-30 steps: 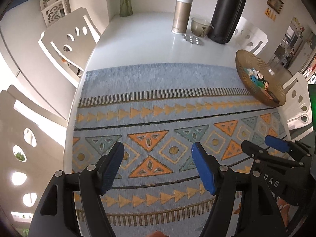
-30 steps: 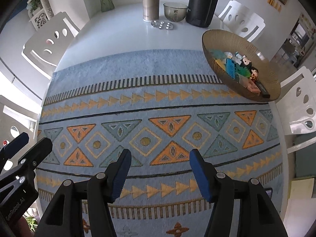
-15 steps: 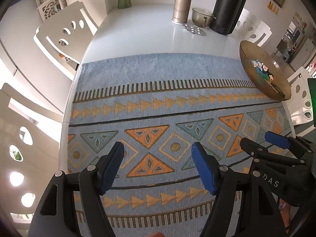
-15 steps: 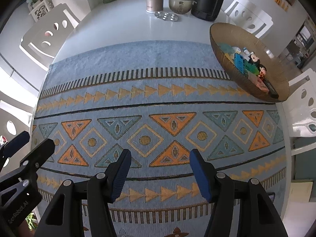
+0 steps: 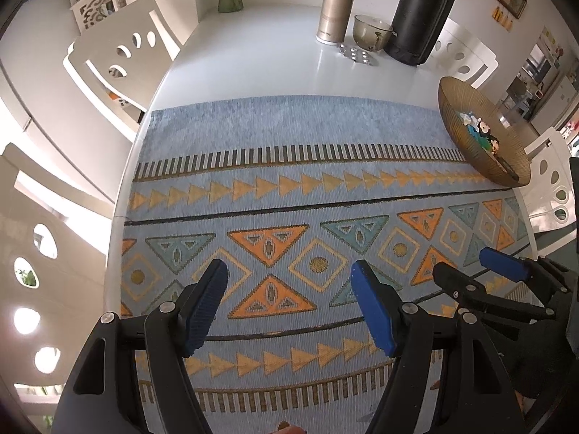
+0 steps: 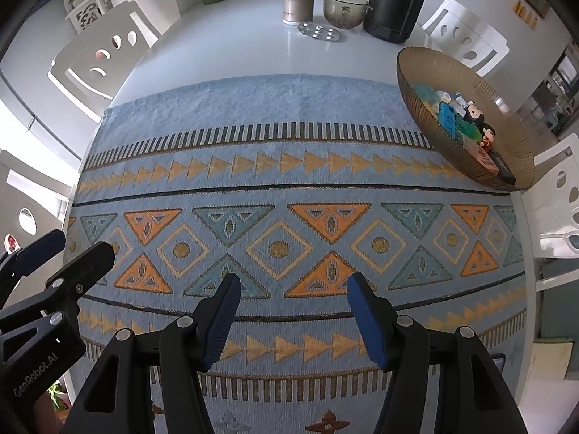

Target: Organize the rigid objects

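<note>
Toys point(image 6: 466, 123) heaped in bowl point(image 6: 506, 144), far right on mat point(image 6: 289, 115). Probably light, stiff, small; best pinched across flat sides. Left gripper point(image 5: 289, 311) and right gripper point(image 6: 291, 316) near of bowl, above bare mat, fingers wide, holding nothing.

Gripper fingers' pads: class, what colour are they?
Blue, on black arms; the pads show best in the right wrist view.

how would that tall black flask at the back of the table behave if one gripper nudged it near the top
The tall black flask stands upright on a narrow base, so a push up high would probably tip it rather than slide it. The white table looks glossy, so a low push might make it skid. The glass bowl stands close beside it and could get knocked.
</note>
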The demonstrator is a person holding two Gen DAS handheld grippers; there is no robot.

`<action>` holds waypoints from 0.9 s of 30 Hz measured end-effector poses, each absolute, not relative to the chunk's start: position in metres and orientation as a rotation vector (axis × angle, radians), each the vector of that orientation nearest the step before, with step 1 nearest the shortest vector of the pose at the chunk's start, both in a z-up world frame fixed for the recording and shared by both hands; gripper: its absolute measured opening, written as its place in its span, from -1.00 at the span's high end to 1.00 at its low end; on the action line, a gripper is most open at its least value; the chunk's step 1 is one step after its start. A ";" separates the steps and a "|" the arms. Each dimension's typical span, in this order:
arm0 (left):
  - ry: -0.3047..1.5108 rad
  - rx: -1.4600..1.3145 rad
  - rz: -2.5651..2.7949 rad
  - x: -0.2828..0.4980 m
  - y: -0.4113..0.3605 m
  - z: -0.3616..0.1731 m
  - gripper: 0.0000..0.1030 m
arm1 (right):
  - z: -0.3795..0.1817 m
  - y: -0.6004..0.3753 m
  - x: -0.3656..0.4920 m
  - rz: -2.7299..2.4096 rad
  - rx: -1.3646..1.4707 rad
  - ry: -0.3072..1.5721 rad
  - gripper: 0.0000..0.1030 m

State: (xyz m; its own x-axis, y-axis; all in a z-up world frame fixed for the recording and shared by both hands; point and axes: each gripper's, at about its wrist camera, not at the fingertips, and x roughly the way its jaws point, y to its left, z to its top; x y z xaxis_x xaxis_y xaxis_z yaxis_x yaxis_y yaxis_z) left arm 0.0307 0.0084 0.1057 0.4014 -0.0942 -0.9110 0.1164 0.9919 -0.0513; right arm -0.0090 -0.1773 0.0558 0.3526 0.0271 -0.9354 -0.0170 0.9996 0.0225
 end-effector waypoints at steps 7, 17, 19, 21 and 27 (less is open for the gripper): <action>1.141 0.035 -0.140 0.027 0.004 0.109 -0.34 | 0.058 -0.176 -0.013 0.031 0.012 1.203 -0.16; 1.143 0.032 -0.145 0.026 0.003 0.109 -0.34 | 0.059 -0.177 -0.015 0.030 0.019 1.201 -0.16; 1.142 0.030 -0.148 0.026 0.003 0.109 -0.34 | 0.059 -0.177 -0.016 0.034 0.019 1.201 -0.16; 1.140 0.030 -0.154 0.026 0.002 0.110 -0.34 | 0.059 -0.177 -0.016 0.035 0.018 1.201 -0.16; 1.138 0.038 -0.159 0.025 0.000 0.111 -0.34 | 0.059 -0.174 -0.017 0.037 0.017 1.202 -0.16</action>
State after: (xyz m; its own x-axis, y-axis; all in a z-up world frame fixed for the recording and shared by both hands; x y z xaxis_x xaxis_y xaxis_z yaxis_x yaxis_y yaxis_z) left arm 0.0251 -0.0003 0.1106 0.4096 -0.1070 -0.9060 0.1460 0.9880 -0.0507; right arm -0.0171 -0.1742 0.0592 0.3600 0.0381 -0.9322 -0.0200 0.9993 0.0331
